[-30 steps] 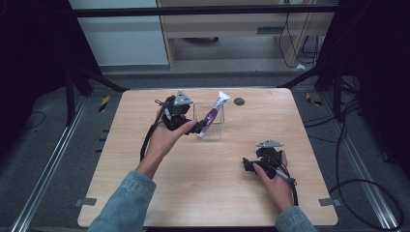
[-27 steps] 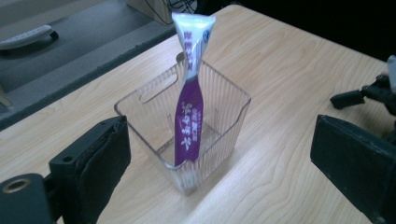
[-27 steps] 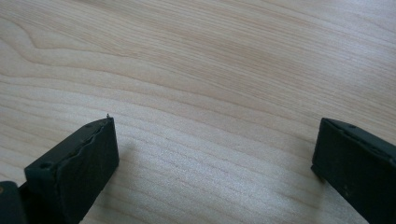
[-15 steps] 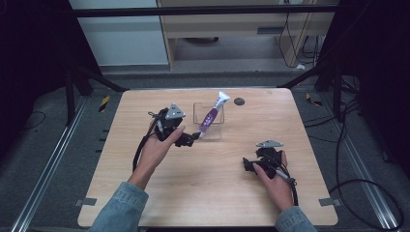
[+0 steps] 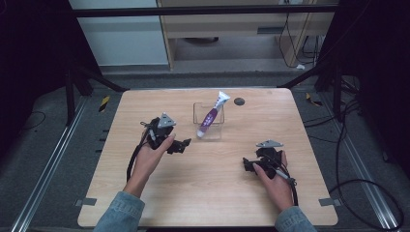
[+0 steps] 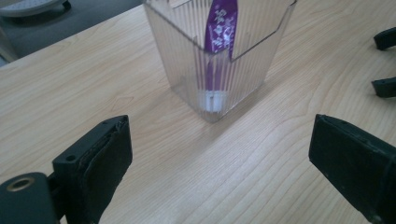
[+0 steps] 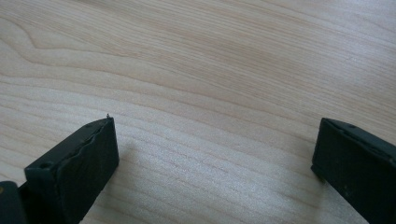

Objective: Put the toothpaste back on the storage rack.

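While the purple tube stands tilted inside the clear ribbed holder near the far middle of the bench, the left tongs sit just short of that holder on its near left side, held low over the wood with their jaws spread wide and nothing between them. From the left gripper view the holder rises straight ahead between the two black jaws but well clear of both, and the tube shows through its ribbed wall, its white cap resting down at the bottom and its body leaning up toward the rim. The right tongs rest on the near right part of the bench, well apart from the holder, gripped by the person's right hand; the right gripper view shows their jaws parted wide over bare wood grain with nothing caught in them. The left hand wraps its gripper from behind, a cable looping down beside the wrist. A small dark round disc lies on the bench just beyond the holder, to its right.
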The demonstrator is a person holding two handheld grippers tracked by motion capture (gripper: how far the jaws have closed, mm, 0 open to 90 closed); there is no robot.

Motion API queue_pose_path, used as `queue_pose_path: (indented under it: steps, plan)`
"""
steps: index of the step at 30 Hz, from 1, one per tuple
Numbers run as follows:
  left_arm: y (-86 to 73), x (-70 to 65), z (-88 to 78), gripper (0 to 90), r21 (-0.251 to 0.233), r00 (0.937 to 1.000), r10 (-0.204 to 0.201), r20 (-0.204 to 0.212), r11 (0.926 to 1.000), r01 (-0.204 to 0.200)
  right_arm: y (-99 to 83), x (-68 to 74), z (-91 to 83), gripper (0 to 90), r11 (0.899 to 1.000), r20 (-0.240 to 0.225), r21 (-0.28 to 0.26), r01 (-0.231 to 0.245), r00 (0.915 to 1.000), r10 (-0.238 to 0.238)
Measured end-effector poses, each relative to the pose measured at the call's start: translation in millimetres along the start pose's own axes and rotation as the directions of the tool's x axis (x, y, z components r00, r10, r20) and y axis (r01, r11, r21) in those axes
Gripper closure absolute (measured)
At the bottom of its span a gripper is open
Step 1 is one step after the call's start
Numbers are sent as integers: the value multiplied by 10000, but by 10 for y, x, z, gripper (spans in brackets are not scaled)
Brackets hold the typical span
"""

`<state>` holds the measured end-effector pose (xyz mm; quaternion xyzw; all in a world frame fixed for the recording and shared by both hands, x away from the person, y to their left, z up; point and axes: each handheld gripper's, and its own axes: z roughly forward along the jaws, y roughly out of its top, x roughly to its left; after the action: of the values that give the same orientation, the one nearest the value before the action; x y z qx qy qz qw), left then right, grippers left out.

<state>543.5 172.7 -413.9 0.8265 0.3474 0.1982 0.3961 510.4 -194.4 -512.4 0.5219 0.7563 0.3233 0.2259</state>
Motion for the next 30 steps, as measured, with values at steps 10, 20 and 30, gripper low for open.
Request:
queue_pose_path:
  steps: [10,20,30]
  plan:
    - [-425,177,-29,68,278,9943,-889,-581,9955,906,-2,3,-2,6,10000,30,12,-27,10000,27]
    - [-757,394,-85,66,1291,9820,-1271,-1398,9809,1454,-2,3,-2,6,10000,28,14,-31,10000,31]
    - [-1022,577,-89,62,2035,9717,-1252,-2003,9648,1663,-2,3,-2,6,10000,29,13,-30,10000,30]
